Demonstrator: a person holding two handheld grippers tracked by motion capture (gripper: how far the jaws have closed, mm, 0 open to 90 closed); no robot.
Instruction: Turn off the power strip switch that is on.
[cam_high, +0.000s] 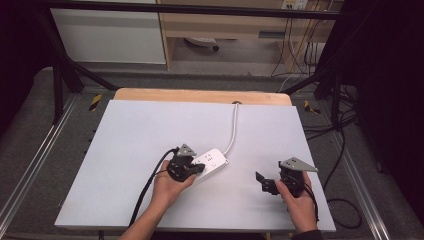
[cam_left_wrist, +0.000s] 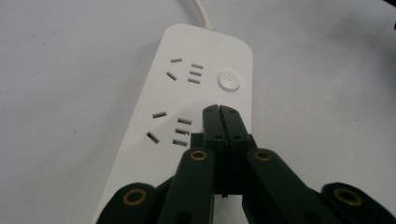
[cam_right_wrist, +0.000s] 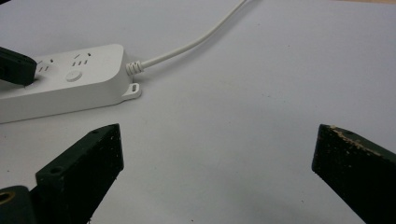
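A: Left tool (cam_left_wrist: 219, 109) is down on the white power strip (cam_left_wrist: 196, 93), jaws pressed tight together, nothing between them, tips on the strip's top face just short of the round button (cam_left_wrist: 229, 80).

B: And the strip itself?

A: Flat on the white worktop (cam_high: 150, 135), near the middle, its white cord (cam_high: 234, 125) running to the far edge.

B: Right tool (cam_right_wrist: 215, 149)?

A: Jaws wide apart, empty, low over bare worktop, well clear of the strip.

A lab — black frame rig (cam_high: 65, 70), cables (cam_high: 300, 45), white table (cam_high: 150, 125).
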